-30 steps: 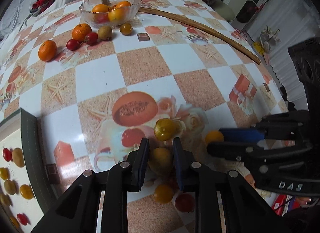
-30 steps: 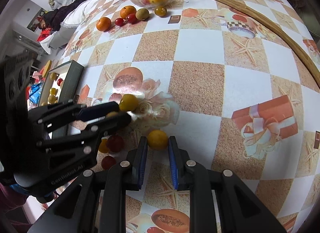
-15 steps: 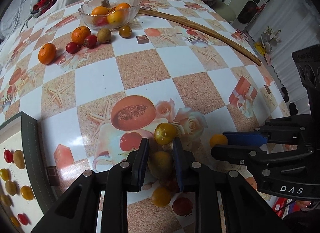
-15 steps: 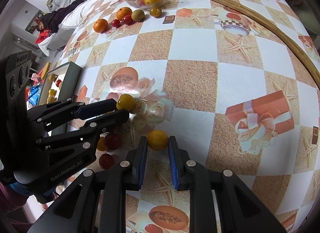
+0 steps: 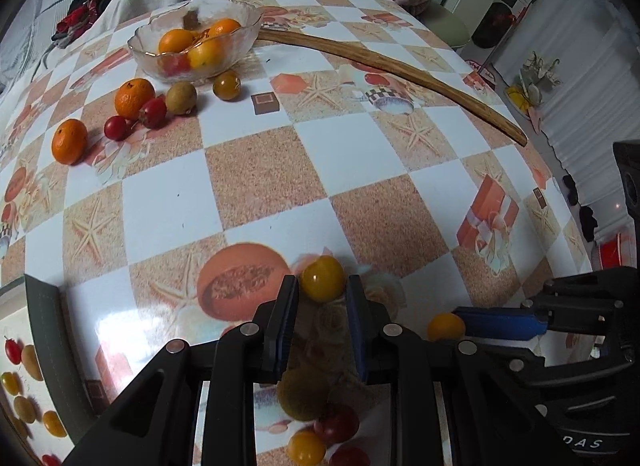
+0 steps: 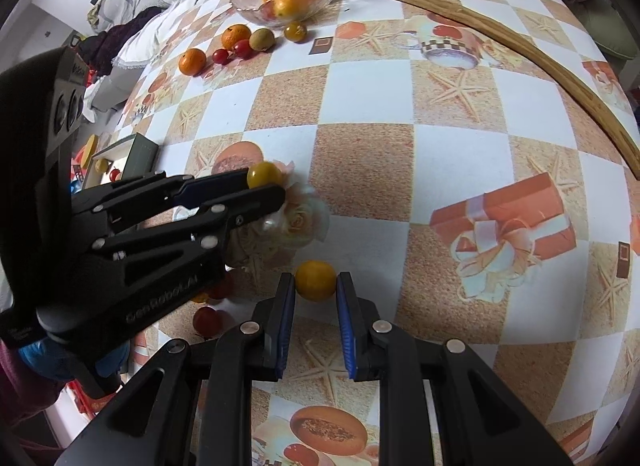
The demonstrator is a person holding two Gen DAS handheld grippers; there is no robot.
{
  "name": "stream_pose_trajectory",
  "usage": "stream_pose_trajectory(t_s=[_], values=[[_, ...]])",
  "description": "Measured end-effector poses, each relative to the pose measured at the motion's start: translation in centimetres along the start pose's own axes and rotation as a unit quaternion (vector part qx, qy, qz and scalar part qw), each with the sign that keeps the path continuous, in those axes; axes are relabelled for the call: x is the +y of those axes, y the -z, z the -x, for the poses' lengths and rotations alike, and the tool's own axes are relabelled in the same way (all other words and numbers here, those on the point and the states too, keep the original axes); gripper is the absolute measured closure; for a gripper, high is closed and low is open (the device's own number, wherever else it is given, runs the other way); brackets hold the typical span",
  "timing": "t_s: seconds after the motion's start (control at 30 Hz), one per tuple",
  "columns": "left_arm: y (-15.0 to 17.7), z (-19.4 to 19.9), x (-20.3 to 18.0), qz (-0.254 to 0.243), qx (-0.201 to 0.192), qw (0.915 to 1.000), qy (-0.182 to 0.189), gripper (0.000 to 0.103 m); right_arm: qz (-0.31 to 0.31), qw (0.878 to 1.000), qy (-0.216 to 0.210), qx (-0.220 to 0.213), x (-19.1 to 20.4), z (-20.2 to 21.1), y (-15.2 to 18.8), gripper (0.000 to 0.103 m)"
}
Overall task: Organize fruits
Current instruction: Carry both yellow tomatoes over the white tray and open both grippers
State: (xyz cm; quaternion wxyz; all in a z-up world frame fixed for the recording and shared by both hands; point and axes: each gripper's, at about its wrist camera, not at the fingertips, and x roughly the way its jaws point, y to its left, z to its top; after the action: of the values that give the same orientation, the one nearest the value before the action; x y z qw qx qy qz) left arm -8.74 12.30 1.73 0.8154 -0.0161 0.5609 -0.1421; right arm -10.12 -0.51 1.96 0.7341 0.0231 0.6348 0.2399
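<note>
My left gripper (image 5: 322,292) has its fingertips either side of a yellow round fruit (image 5: 323,278) on the table; whether the pads press it I cannot tell. Under its fingers lie a brownish fruit (image 5: 302,394), a red tomato (image 5: 337,422) and a yellow one (image 5: 306,448). My right gripper (image 6: 316,292) has its pads close around a small orange fruit (image 6: 315,280) resting on the table. A glass bowl (image 5: 240,31) holds oranges at the far side. The left gripper shows in the right wrist view (image 6: 266,185).
Beside the bowl lie two oranges (image 5: 134,97), red tomatoes (image 5: 153,111), a kiwi-like fruit (image 5: 181,97) and a dark yellow fruit (image 5: 226,84). A curved wooden stick (image 5: 400,65) crosses the far table. A grey-framed tray (image 5: 44,326) with small fruits sits at the left.
My left gripper moved forward off the brownish fruit, which now lies behind its tips, and reached the yellow fruit. The right gripper has hardly moved at the orange fruit.
</note>
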Motion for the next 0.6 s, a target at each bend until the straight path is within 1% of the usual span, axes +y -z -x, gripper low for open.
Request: stream_pose_trajectory(t_s=[0.27,0.3,0.33,0.6], values=[[-1.3,-0.7,-0.4,-0.001,-0.013,0.9999,-0.006,0.077,-0.016,1.000,0.001,-0.004,-0.8,0.3,0.1,0.080],[-1.4,-0.7,-0.4,0.002,-0.013,0.9999,-0.001,0.078,-0.018,1.000,0.001,-0.005,-0.8,0.4,0.1,0.080],[-1.5,-0.7,-0.3,0.006,-0.013,0.9999,0.002,0.081,-0.018,1.000,0.001,-0.005,-0.8,0.5,0.1,0.080],[-1.3,0.4,1.0,0.047,-0.020,0.9986,0.013,0.081,-0.015,1.000,0.001,-0.009,-0.7,1.1,-0.1,0.080]])
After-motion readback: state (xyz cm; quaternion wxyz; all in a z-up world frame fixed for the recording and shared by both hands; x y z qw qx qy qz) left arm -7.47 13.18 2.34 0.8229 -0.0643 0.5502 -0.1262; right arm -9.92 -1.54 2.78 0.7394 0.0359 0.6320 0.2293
